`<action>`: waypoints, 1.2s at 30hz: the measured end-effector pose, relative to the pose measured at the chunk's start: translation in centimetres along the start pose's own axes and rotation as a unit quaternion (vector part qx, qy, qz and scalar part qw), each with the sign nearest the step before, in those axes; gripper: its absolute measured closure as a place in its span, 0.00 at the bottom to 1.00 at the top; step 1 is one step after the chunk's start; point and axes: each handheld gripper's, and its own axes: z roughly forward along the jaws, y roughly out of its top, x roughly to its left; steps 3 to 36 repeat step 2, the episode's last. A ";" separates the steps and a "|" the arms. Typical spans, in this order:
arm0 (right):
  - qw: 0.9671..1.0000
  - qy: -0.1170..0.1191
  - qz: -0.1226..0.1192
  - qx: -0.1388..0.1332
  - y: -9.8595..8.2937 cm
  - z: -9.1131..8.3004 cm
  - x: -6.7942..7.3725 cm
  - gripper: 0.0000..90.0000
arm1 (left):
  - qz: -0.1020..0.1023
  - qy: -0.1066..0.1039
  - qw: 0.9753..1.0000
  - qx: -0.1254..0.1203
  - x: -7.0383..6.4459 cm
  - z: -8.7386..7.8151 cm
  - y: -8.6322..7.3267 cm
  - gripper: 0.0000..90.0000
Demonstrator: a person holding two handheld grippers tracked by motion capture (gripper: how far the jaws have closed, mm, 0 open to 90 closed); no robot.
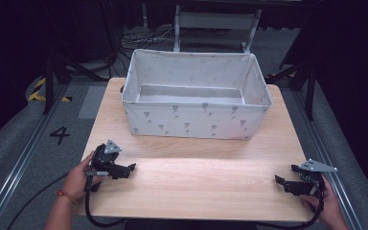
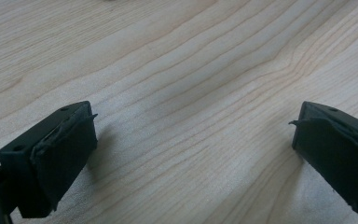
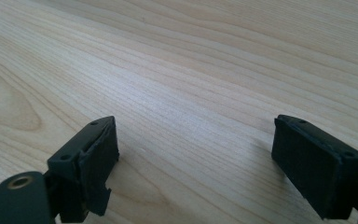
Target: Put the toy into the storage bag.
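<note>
one wooden table (image 1: pixel 196 184) carries everything we inspect, its pale grain running under both tools in the gripper views. next in size, the fabric box (image 1: pixel 196 96) stands on the far half of the table, upright, open at the top, white-grey with small dark marks on its walls; its inside looks bare as far as we can see down to the floor of it. the box is well apart from both tools. we record the left gripper (image 1: pixel 130 168) at the near left edge of the table, held in the left hand (image 1: pixel 79 177), jaws pointing toward the middle; in its own view (image 2: pixel 193 126) the jaws stand wide apart with only bare wood between them. we record the right gripper (image 1: pixel 285 175) at the near right edge, held in the right hand (image 1: pixel 328 203), likewise pointing inward; in its own view (image 3: pixel 196 140) its jaws are also spread wide over bare wood, gripping nothing. the two tools lie well apart from each other.
</note>
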 end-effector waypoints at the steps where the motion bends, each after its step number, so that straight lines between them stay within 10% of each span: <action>1: 1.000 0.000 0.000 0.000 0.0 0.0 0.0 0.16 | 0.000 0.000 1.000 0.000 0.0 0.0 0.0 0.00; 36: 1.000 0.000 0.000 0.000 0.0 0.0 0.0 0.16 | 0.000 0.000 1.000 0.000 0.0 0.0 0.0 0.00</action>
